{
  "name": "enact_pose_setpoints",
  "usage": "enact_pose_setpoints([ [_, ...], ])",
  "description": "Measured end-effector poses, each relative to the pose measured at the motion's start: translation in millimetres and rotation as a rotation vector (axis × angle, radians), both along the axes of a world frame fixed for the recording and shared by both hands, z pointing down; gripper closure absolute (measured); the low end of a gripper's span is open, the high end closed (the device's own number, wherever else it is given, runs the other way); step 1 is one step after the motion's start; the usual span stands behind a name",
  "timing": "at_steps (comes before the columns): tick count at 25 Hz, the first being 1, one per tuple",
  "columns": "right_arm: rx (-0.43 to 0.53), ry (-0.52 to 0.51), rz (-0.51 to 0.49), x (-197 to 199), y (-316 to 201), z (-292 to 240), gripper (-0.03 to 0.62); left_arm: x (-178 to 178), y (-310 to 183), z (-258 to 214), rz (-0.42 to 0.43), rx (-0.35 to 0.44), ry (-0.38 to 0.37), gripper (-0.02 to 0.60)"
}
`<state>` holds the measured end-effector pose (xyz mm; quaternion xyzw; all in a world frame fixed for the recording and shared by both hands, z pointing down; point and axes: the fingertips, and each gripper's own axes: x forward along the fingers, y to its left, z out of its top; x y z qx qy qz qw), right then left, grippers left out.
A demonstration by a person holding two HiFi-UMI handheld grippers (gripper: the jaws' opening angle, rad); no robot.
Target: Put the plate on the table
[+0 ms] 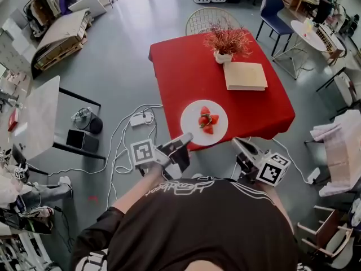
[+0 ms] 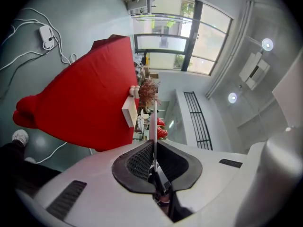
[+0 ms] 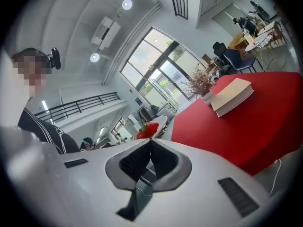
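The plate (image 1: 190, 115) is sitting level and face up at the near edge of the red desk (image 1: 180, 72), carrying sliced strawberries (image 1: 207, 121) near its middle. Being round, it is showing no long axis; from the left gripper view it is appearing edge-on as a thin white line running straight away from the camera. The left claw (image 1: 183, 141) is pinching the plate's near-left rim, its jaws standing narrow with the rim between the pads. The right claw (image 1: 238, 144) is waiting at the plate's near-right side with its jaws pressed together; it is probably just short of the rim, though the views are not making clear whether it is touching. Both claws are reaching forward from the person's chest and angling inward toward the plate, marker cubes facing up. Further back on the desk, a closed book (image 1: 245, 75) is lying flat, and a potted plant (image 1: 227, 43) is standing just behind it.
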<state>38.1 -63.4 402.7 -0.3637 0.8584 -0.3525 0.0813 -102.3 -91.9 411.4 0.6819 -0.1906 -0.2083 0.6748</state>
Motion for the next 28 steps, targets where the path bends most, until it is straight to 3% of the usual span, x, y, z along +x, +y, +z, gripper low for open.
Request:
enact_pose_setpoints([
  [4,-0.005,-0.013,-0.002,0,-7,1,0.586,2,-7,3,0.004,-0.008,0.003,0.557],
  [9,-0.013,-0.122,-0.019,6,-22,-3,0.586,1,-21,8,-0.015,0.000,0.000,0.557],
  [28,-0.071,-0.148,-0.073,31,-103,20,0.586,24,-84,15,-0.096,-0.027,-0.019,0.552],
])
